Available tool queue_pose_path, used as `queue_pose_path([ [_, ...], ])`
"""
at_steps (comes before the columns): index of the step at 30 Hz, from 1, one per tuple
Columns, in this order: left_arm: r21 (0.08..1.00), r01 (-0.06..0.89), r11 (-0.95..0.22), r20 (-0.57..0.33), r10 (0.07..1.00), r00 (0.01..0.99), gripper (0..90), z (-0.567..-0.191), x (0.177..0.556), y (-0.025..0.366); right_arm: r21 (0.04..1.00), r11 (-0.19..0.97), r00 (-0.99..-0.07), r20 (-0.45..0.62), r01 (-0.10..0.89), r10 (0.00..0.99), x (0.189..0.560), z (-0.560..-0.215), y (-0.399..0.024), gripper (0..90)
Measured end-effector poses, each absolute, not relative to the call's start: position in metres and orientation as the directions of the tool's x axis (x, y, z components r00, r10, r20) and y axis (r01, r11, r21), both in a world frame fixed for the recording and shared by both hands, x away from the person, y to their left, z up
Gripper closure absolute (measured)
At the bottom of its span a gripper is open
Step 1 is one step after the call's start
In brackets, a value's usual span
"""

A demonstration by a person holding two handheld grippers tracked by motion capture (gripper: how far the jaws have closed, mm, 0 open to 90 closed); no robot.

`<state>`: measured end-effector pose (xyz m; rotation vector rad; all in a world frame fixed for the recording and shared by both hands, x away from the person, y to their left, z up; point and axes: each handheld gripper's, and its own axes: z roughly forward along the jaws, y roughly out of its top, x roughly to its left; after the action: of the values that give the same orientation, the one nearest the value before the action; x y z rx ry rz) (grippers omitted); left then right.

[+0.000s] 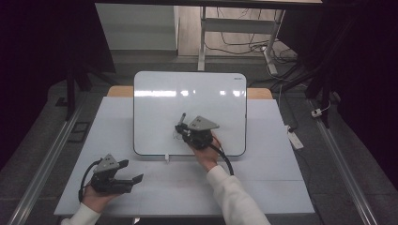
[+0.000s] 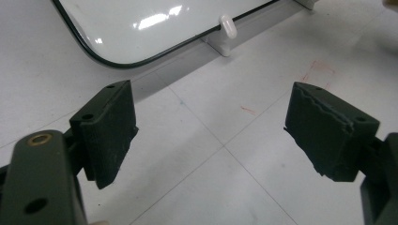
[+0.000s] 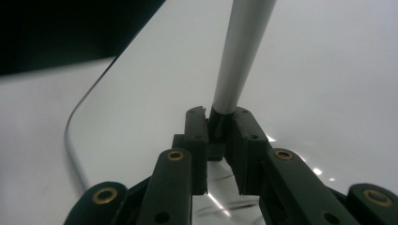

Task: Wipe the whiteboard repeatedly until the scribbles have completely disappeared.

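Right tongs [image 3: 219,140] clamp a grey marker [image 3: 241,51] over the whiteboard [image 1: 155,108]; left tongs [image 2: 211,136] gape wide, empty.

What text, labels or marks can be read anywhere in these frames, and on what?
None can be read.
Whiteboard: a small dark mark at its top right corner, too small to read.
Table: faint red smudges, not letters.

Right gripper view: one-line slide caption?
Right hand-held gripper clamps a grey marker above the whiteboard.
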<state>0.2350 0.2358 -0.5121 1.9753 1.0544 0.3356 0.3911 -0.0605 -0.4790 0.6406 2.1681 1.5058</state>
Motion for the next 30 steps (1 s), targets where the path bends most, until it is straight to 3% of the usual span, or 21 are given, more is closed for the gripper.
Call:
queue_pose_path([
  [2, 0.786, 0.550, -0.281, -0.147, 0.780, 0.608, 17.3, -0.512, 0.235, 0.236, 0.942, 0.304, -0.807, -0.067, 0.143, 0.586, 0.392, -0.479, -0.060, 77.8],
  [6, 0.783, 0.554, -0.283, -0.148, 0.781, 0.607, 17.3, -0.513, 0.236, 0.236, 0.898, 0.432, -0.863, -0.149, 0.087, 0.482, 0.381, -0.485, -0.046, 77.7],
  [8, 0.783, 0.554, -0.282, -0.148, 0.781, 0.606, 17.3, -0.512, 0.235, 0.236, 0.932, 0.337, -0.823, -0.087, 0.131, 0.561, 0.392, -0.478, -0.057, 77.8],
  [10, 0.786, 0.551, -0.281, -0.146, 0.781, 0.607, 17.3, -0.512, 0.235, 0.236, 0.935, 0.325, -0.826, -0.070, 0.141, 0.559, 0.394, -0.478, -0.058, 77.8],
  [15, 0.781, 0.557, -0.283, -0.151, 0.779, 0.609, 17.3, -0.513, 0.237, 0.236, 0.881, 0.464, -0.882, -0.142, 0.095, 0.450, 0.375, -0.490, -0.044, 77.7],
  [19, 0.785, 0.552, -0.282, -0.146, 0.780, 0.608, 17.4, -0.512, 0.235, 0.236, 0.920, 0.369, -0.832, -0.100, 0.132, 0.546, 0.387, -0.481, -0.059, 77.8],
  [23, 0.780, 0.558, -0.285, -0.152, 0.778, 0.610, 17.3, -0.514, 0.237, 0.236, 0.875, 0.476, -0.877, -0.157, 0.090, 0.454, 0.373, -0.490, -0.047, 77.8],
  [25, 0.779, 0.558, -0.286, -0.150, 0.779, 0.609, 17.3, -0.514, 0.236, 0.236, 0.883, 0.462, -0.858, -0.172, 0.083, 0.483, 0.375, -0.487, -0.050, 77.7],
  [27, 0.783, 0.554, -0.283, -0.149, 0.779, 0.609, 17.3, -0.513, 0.235, 0.236, 0.910, 0.394, -0.828, -0.120, 0.129, 0.547, 0.382, -0.481, -0.059, 77.7],
  [30, 0.783, 0.555, -0.279, -0.153, 0.780, 0.607, 17.4, -0.513, 0.236, 0.237, 0.888, 0.446, -0.857, -0.141, 0.113, 0.496, 0.376, -0.486, -0.055, 77.7],
])
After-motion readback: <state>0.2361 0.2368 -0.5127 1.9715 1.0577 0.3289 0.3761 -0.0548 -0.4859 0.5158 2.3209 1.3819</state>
